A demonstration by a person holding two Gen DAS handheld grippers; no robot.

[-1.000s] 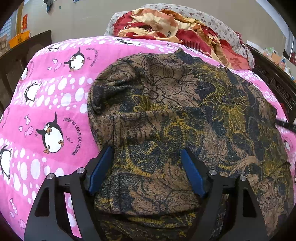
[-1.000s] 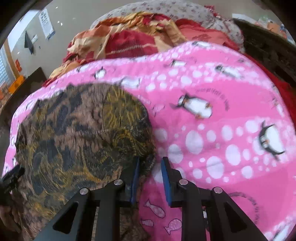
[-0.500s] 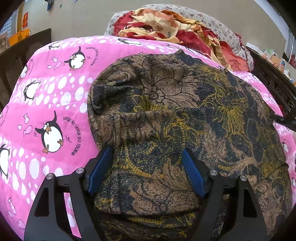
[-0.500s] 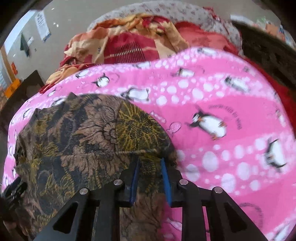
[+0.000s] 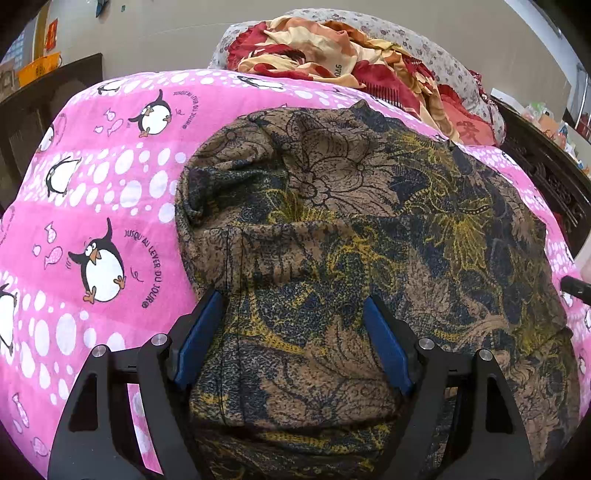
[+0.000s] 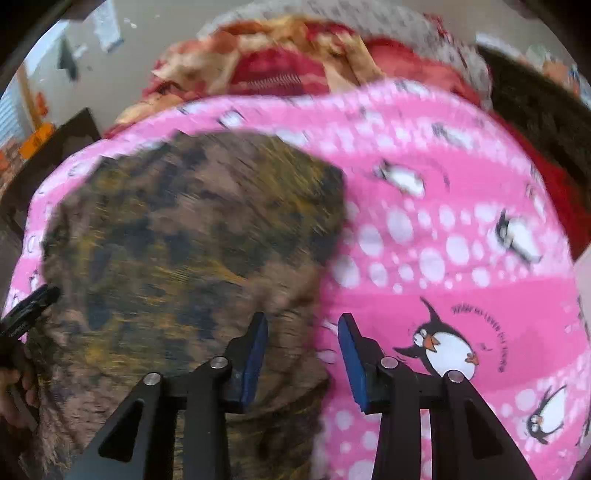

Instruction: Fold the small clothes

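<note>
Folding underway: your left gripper [image 5: 295, 339] spreads wide over the brown garment [image 5: 369, 221]; right gripper [image 6: 303, 354] gapes empty; grip the garment's right edge next.

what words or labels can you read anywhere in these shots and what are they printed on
"JUSQU'AU LEVER DU JOUR" curves beside a penguin on the pink penguin blanket.
"OAG" is what reads on the red and cream bedding; it may be part of a longer word.
The same phrase by the penguin in the right wrist view is too blurred to read.
The red wall sign is too small to read.
</note>
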